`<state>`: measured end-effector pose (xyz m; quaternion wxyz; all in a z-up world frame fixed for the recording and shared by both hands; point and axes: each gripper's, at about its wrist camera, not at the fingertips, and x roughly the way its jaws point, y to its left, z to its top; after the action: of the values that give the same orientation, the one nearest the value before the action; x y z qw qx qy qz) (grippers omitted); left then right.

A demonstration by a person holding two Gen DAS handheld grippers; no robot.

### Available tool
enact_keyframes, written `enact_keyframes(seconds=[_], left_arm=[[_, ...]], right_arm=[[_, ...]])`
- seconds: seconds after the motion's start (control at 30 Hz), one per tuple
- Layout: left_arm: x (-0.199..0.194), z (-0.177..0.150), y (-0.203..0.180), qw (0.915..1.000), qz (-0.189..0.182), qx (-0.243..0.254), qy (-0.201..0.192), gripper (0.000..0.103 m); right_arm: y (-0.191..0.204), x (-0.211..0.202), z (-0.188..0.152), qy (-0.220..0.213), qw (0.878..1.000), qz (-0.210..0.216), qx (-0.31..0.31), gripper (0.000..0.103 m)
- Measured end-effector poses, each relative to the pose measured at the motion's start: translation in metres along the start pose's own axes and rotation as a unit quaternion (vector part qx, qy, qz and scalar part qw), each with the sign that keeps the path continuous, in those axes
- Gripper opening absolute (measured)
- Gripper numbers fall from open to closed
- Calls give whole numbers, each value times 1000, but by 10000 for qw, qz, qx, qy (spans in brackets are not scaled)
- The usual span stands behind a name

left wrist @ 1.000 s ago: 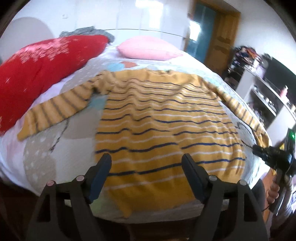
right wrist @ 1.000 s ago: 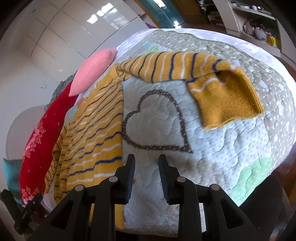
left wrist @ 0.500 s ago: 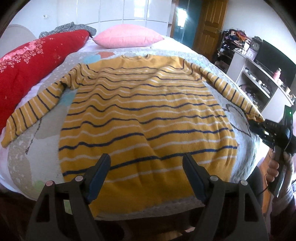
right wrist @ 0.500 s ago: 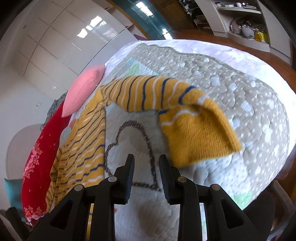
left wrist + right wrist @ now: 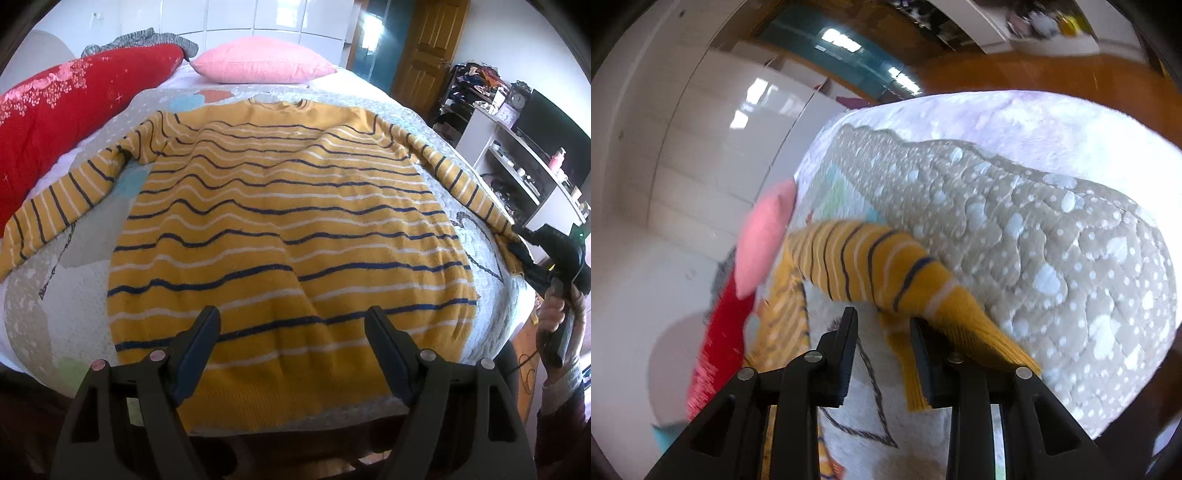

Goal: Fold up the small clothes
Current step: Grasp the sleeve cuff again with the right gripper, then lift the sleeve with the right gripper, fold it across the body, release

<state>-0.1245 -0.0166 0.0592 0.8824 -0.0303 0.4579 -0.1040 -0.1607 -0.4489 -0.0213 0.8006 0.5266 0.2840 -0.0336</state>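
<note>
- Left wrist view: our left gripper (image 5: 291,350) tilts down over the hem of the sweater (image 5: 291,229), which lies flat on the bed (image 5: 55,314); jaws spread wide, empty.
- Right wrist view: our right gripper (image 5: 882,336) sits at the sleeve cuff (image 5: 964,321), jaws just been opening, cuff edge between them, pads not pressing.

Quilted bed (image 5: 424,122) under striped sweater (image 5: 288,229), pink pillow (image 5: 262,64), red blanket (image 5: 62,107).

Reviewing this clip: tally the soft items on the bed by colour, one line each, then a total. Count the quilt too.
Yellow: 1, the navy-and-white striped knit sweater
Red: 1, the long patterned bolster cushion
Pink: 1, the rectangular pillow
Grey: 2, the knitted garment behind the bolster and the dotted quilted bedcover
Total: 5
</note>
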Motion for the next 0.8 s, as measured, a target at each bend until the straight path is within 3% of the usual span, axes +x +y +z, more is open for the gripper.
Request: enact_keyframes(seconds=[0.13, 0.2, 0.23, 0.27, 0.4, 0.53, 0.6, 0.7, 0.8], left_arm=[[-2, 1, 0, 10000, 7, 15, -33, 79], [-3, 1, -1, 10000, 0, 9, -41, 79], [-3, 2, -1, 10000, -11, 1, -47, 79], [-4, 2, 0, 10000, -16, -2, -52, 79], [-8, 5, -1, 9999, 25, 31, -110, 79], [-18, 9, 2, 9995, 85, 13, -290, 79], [-18, 10, 4, 9995, 74, -36, -288, 79], [-12, 7, 7, 9998, 19, -114, -163, 79], [-8, 5, 9, 9998, -72, -175, -54, 79]], right_arm=[[-15, 4, 12, -108, 9961, 347, 805, 42], [-23, 8, 19, -73, 9923, 310, 1193, 30], [-25, 11, 23, -14, 9916, 170, 1278, 15], [-25, 14, 28, 10, 9919, 48, 1272, 8], [14, 10, 55, -108, 9985, -365, 393, 7], [85, -29, 78, -641, 9948, 244, -758, 7], [102, -45, 79, -777, 9910, 437, -995, 7], [89, -46, 69, -691, 9934, 357, -847, 7], [38, -31, 56, -429, 9984, -227, -302, 9]])
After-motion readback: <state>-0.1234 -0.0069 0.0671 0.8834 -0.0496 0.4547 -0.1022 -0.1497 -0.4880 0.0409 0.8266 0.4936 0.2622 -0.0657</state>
